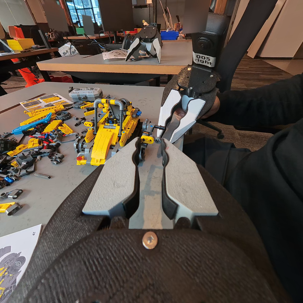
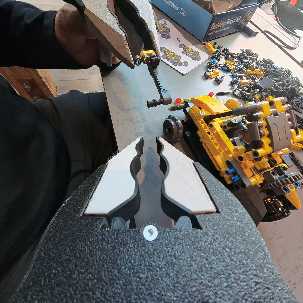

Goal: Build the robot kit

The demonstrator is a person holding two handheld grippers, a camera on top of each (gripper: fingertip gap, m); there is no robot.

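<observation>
The left gripper point(image 1: 150, 141) has its fingers closed on a small assembly: a yellow connector point(image 2: 146, 54) on a grey axle, from which a grey toothed rack point(image 2: 159, 82) with a black pin hangs clear above the grey surface point(image 2: 131, 105). The right gripper point(image 2: 149, 139) is slightly parted and holds nothing, its tips just short of that pin. Beside both stands a yellow vehicle model point(image 2: 237, 147), with loose yellow, black and grey parts point(image 1: 41, 136) spread beyond it, instruction sheets point(image 2: 178, 49) and a blue box point(image 2: 213, 24). Further back are another table bearing a spare gripper point(image 1: 146, 44), an orange cone, windows and dark monitors. The person's dark sleeves cover the near edge; part of the connector is hidden behind the left fingers.
</observation>
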